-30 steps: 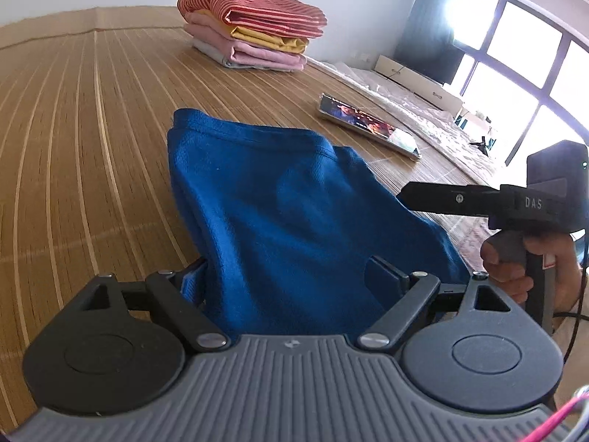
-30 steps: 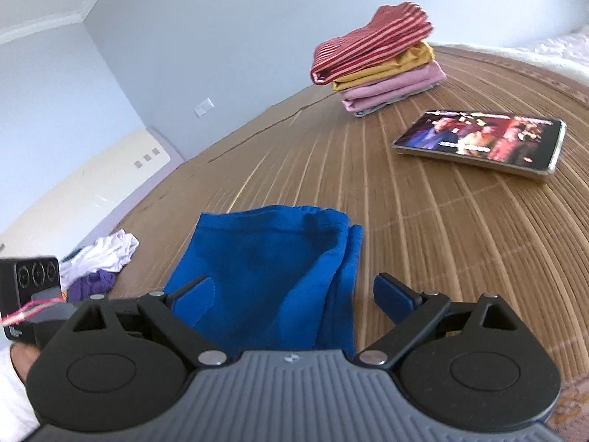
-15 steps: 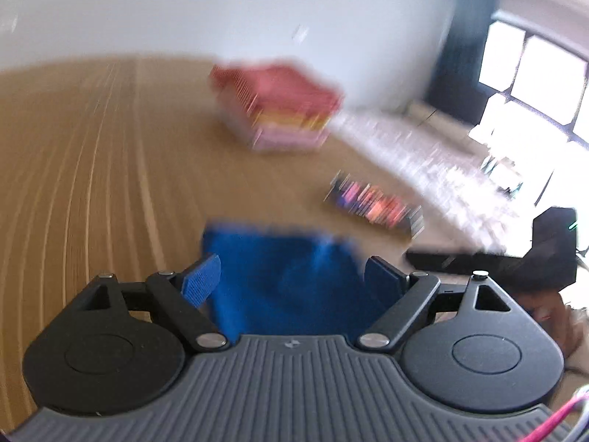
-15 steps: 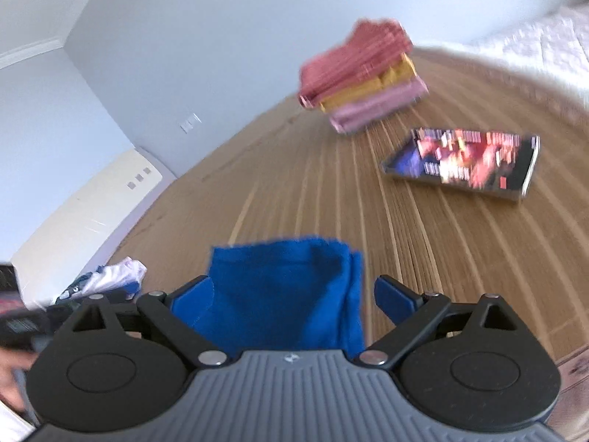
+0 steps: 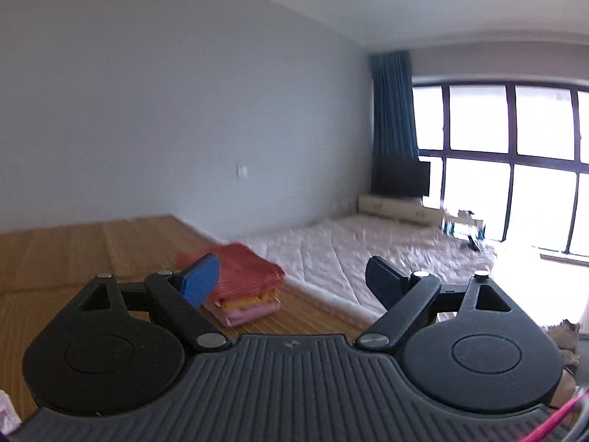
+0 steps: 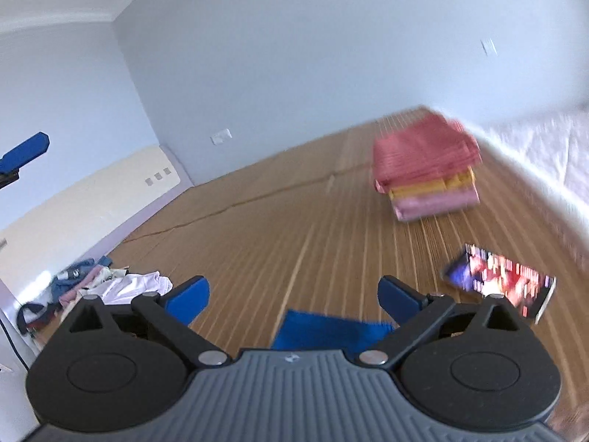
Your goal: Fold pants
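Observation:
The folded blue pants (image 6: 331, 333) lie on the bamboo mat, only their far edge showing just past the body of my right gripper (image 6: 294, 300). That gripper is open, lifted off the cloth, with nothing between its blue pads. My left gripper (image 5: 291, 280) is open too and tilted up toward the room, so the pants are out of the left wrist view. A blue fingertip of the left gripper (image 6: 24, 153) shows at the far left of the right wrist view.
A stack of folded clothes (image 6: 427, 169), red striped on top, sits far on the mat (image 6: 276, 228); the same stack (image 5: 244, 287) appears beyond my left finger. A lit tablet (image 6: 504, 283) lies right of the pants. Unfolded clothes (image 6: 110, 285) are heaped left. A white mattress (image 5: 368, 250) borders the mat.
Both grippers rose and tilted up away from the blue pants. The left view lost the pants entirely; in the right view only their far edge remains. Both stayed open.

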A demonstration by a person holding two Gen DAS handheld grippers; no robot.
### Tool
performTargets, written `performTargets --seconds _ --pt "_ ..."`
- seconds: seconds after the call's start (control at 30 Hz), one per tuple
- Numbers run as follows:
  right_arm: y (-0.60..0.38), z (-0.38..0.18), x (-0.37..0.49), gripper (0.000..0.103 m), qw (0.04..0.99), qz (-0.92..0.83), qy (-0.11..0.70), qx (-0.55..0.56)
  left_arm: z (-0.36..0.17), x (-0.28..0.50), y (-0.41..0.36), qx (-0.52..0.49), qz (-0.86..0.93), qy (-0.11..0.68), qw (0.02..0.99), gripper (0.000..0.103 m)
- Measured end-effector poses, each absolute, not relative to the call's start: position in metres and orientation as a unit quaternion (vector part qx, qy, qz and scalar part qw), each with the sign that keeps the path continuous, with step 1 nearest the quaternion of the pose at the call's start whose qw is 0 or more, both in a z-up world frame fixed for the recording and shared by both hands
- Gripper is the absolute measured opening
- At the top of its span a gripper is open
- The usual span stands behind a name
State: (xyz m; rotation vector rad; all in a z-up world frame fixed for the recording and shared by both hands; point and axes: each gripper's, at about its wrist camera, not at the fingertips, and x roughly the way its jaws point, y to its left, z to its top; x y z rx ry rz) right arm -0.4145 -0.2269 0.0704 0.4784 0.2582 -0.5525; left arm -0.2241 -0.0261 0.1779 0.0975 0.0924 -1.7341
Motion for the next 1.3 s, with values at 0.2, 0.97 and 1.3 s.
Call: performTargets --seconds 0.2,0.97,1.3 --pt "-0.219 0.109 -0.390 0.103 0.932 -0.263 0.165 0.185 0.138 -0.193 -0.018 0.074 -0.738 0.068 0.667 0.093" --pt "-0.302 -0.050 -0.397 0.085 0.878 -0.307 0.276 0.243 -0.116 -0.189 -0.175 0.171 -0.679 0.279 0.657 0.093" --pt "-0.301 -0.081 -0.382 0.082 0.875 -0.297 0.301 0.235 -0.123 -0.190 -0.181 0.226 -0.665 0.255 0.664 0.093"
